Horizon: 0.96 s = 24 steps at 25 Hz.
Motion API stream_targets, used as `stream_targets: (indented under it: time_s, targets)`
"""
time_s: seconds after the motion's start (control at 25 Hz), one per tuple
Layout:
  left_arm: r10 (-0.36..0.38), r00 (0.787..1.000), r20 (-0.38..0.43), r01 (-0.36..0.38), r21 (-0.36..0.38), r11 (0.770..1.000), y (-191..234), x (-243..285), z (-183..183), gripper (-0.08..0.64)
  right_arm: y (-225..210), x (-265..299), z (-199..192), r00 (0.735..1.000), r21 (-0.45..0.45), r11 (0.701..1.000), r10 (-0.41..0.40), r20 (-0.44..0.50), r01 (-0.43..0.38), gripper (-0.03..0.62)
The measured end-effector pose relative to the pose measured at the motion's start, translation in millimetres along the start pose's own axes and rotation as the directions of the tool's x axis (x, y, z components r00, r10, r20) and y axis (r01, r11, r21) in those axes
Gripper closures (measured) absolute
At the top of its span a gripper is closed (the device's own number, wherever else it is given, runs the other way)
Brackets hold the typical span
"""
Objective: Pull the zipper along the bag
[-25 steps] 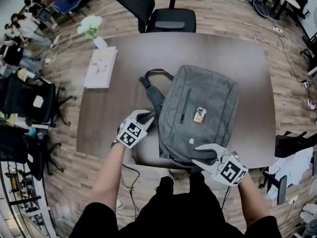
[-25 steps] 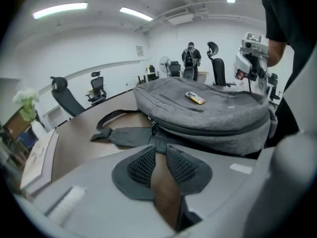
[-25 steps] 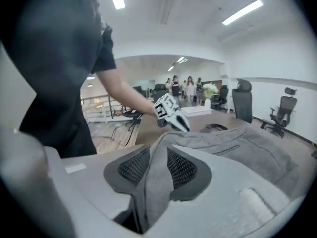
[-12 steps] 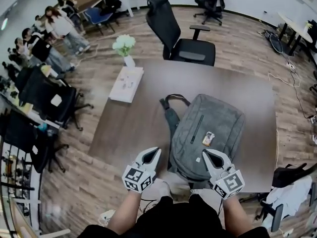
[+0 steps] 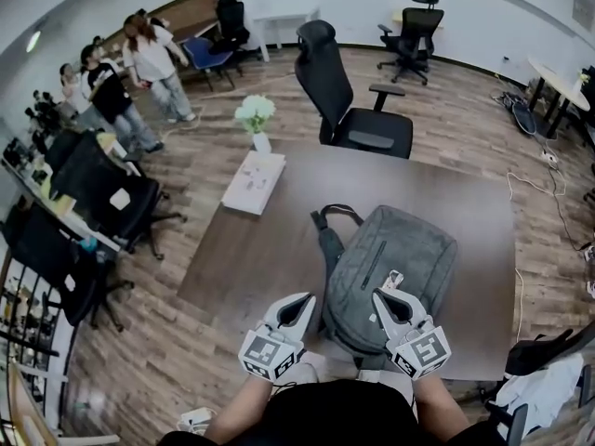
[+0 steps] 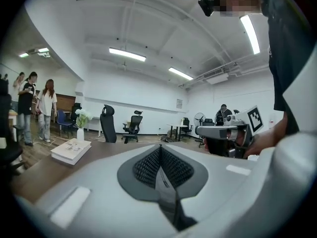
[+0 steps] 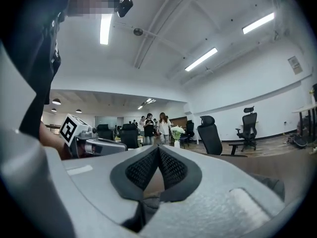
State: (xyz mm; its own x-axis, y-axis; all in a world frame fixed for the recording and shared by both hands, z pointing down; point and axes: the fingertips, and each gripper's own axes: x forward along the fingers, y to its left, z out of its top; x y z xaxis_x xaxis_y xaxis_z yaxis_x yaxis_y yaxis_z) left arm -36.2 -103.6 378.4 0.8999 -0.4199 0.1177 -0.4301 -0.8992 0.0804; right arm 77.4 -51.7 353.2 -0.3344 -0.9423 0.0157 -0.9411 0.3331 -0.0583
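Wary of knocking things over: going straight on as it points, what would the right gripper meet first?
Likely the vase of flowers across the table; the right gripper seems to clear the backpack, height unclear.

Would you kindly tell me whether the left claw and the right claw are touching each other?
Apart. The head view shows the left claw and the right claw side by side, with part of the grey backpack showing in the gap between them.

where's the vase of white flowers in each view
Head view: vase of white flowers, upper left of centre.
Left gripper view: vase, left of centre, mid height.
Right gripper view: vase, just right of centre, mid height.
Shared landmark: the black high-backed chair, immediately right of the vase in all three.
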Motion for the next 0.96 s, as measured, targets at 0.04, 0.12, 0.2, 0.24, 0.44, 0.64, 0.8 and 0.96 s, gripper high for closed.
stream_targets:
  time_s: [0.04, 0.12, 0.2, 0.24, 0.44, 0.64, 0.8, 0.96]
  targets:
    - [0.009, 1.0, 0.006, -0.009, 0.001, 1.0, 3, -1, 3, 0.543, 1, 0, 1, 1.0, -0.018, 1.0, 0.002, -0.003, -0.002, 0.591]
    - [0.026, 1.0, 0.008, -0.026, 0.001, 1.0, 7, -4, 9, 0.543, 4, 2, 3, 1.0, -0.043, 0.999, 0.005, -0.002, -0.005, 0.591]
    - [0.037, 0.999, 0.004, -0.037, -0.003, 0.999, 11, -6, 9, 0.543, 4, 2, 4, 1.0, -0.044, 0.999, 0.004, 0.003, -0.003, 0.591]
    - [0.041, 0.999, 0.002, -0.041, -0.007, 0.999, 12, -7, 9, 0.543, 4, 3, 4, 1.0, -0.041, 0.999, 0.002, 0.005, -0.002, 0.591]
    - [0.034, 0.999, -0.001, -0.034, -0.003, 0.999, 10, -7, 5, 0.543, 4, 1, 5, 1.0, -0.026, 1.0, -0.001, 0.011, 0.001, 0.591]
    - [0.031, 0.999, -0.012, -0.031, 0.003, 1.0, 8, -8, -1, 0.543, 5, 0, 5, 1.0, -0.022, 1.0, -0.003, 0.012, 0.003, 0.591]
    - [0.03, 1.0, -0.011, -0.029, 0.008, 1.0, 7, -10, -5, 0.543, 5, 0, 3, 1.0, -0.022, 1.0, -0.003, 0.011, 0.004, 0.591]
    - [0.029, 0.999, -0.014, -0.029, 0.012, 1.0, 10, -11, -5, 0.543, 5, 3, 4, 1.0, -0.021, 1.0, -0.007, 0.011, 0.007, 0.591]
